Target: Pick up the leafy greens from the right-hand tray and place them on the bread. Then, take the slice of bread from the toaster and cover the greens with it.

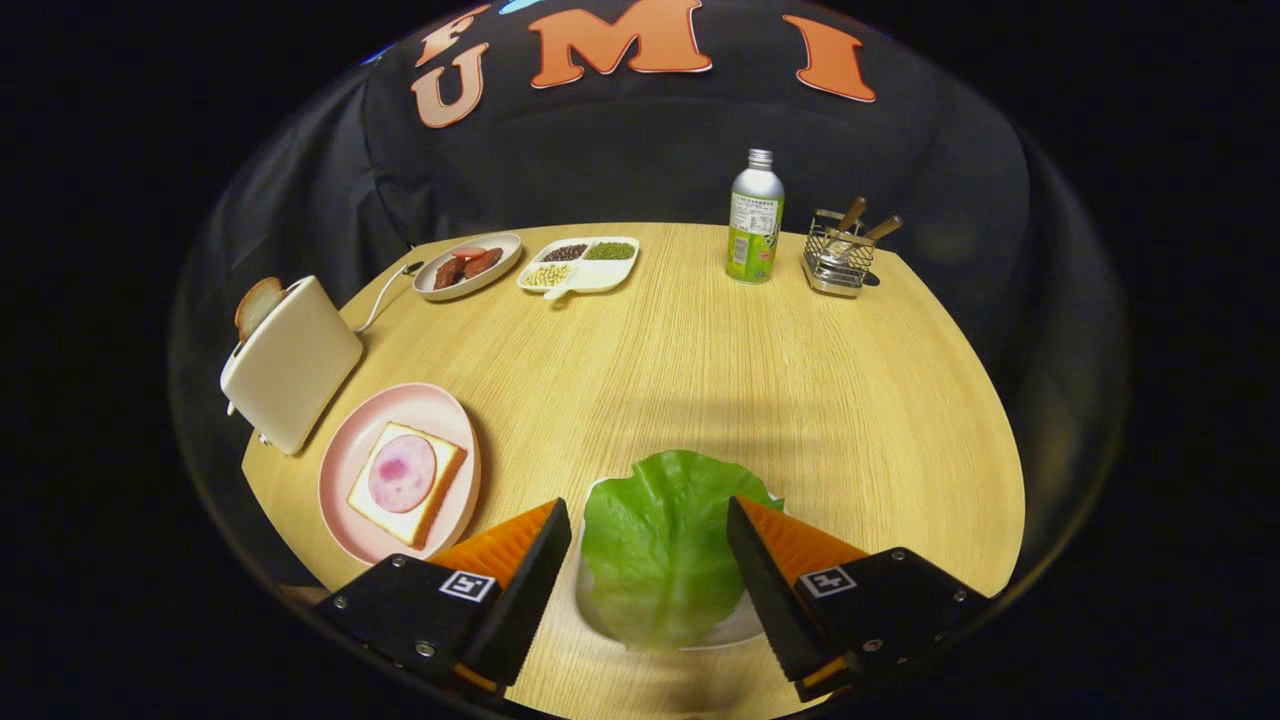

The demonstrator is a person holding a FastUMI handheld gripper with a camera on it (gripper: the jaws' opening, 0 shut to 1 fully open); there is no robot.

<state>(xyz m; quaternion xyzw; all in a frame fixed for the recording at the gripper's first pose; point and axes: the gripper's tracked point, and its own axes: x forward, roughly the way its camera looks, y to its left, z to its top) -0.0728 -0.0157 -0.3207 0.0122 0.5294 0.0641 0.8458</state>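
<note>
1. Green lettuce leaf (660, 560) lies on its white tray (735, 630), right between your gripper (650, 520) fingers, which stand wide apart and touch nothing.
2. Ahead and to your left sits the pink plate (345, 470) carrying a bread slice (405, 483) topped with a round of ham (402, 472).
3. Just beyond that plate stands the toaster (290, 365), a second bread slice (257, 305) poking from its slot.
4. Far across the wooden desk (680, 380) you see a bottle (755, 220) and a wire caddy (838, 258).
</note>
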